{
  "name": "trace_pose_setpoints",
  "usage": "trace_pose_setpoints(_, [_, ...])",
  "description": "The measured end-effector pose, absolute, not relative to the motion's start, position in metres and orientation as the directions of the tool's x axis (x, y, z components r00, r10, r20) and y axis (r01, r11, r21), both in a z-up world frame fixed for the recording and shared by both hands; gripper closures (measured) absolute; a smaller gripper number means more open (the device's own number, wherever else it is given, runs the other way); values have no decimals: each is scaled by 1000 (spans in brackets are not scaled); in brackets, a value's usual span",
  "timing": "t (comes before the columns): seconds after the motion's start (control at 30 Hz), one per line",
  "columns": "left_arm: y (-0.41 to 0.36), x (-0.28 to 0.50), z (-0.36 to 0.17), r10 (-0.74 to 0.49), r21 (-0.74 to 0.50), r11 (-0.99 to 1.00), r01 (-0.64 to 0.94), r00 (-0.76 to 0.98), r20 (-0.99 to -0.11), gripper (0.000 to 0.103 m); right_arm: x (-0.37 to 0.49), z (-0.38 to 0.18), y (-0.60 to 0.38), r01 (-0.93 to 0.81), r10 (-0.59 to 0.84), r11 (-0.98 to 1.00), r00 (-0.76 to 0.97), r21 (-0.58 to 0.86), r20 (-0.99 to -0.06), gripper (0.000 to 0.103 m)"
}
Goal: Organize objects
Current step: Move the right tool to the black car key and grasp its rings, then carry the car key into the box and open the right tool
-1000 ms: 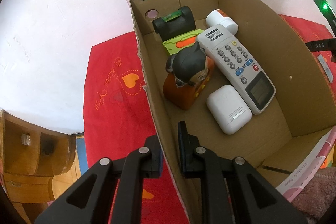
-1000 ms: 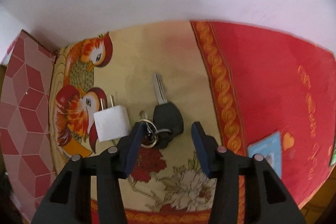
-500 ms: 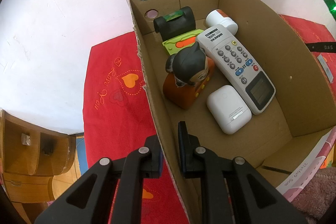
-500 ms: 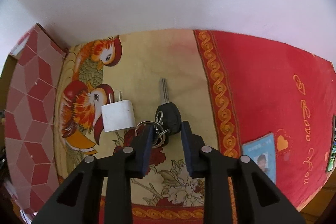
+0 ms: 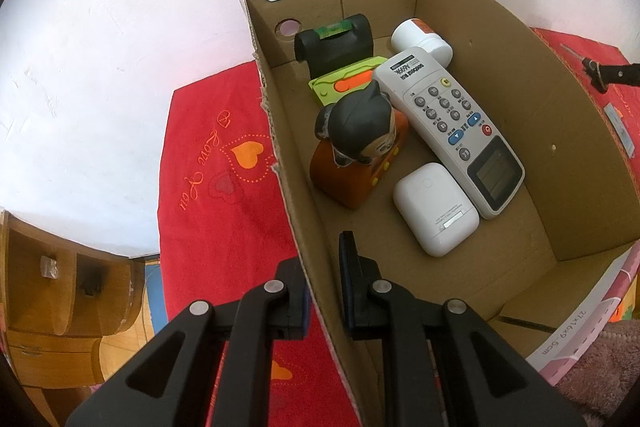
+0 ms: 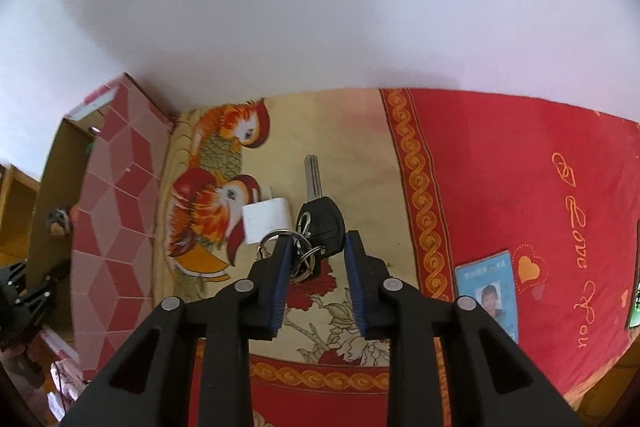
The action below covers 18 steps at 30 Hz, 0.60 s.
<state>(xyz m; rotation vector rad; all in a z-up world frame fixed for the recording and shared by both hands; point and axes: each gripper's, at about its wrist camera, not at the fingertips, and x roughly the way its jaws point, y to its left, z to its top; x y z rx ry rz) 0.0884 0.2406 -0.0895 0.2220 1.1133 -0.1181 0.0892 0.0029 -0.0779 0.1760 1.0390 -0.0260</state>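
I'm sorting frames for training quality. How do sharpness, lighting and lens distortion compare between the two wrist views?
Left wrist view: sharp and evenly lit; the remote keys are readable, and the cardboard box walls bow from the fisheye. Right wrist view: softer, slightly blurred around the key and white charger, dim near the wall, with black corners.

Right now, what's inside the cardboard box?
The cardboard box holds a remote, white case, figurine, green-orange toy, black item and white bottle. Anything beneath them is hidden.

Black plastic left gripper [image 5: 325, 283] and right gripper [image 6: 316, 259]: triangular cut-outs, silver pivot screws, blue-edged finger pads [image 6: 281, 283].
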Motion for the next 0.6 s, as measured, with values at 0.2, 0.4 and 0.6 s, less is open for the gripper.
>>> trace_pose_setpoints(0.2, [241,88,-90,15,116,972,204,438,-899,92,96,-60,24,50,84,990,535,131,-841,76])
trace_pose_setpoints(0.4, [241,88,-89,17,118,972,204,439,-898,92,95,-27,66,-90,162,987,571,135,-805,76])
trace_pose_setpoints(0.6, [241,87,-89,14,115,972,203,441,-898,92,100,-10,116,-232,246,963,566,134,-787,76])
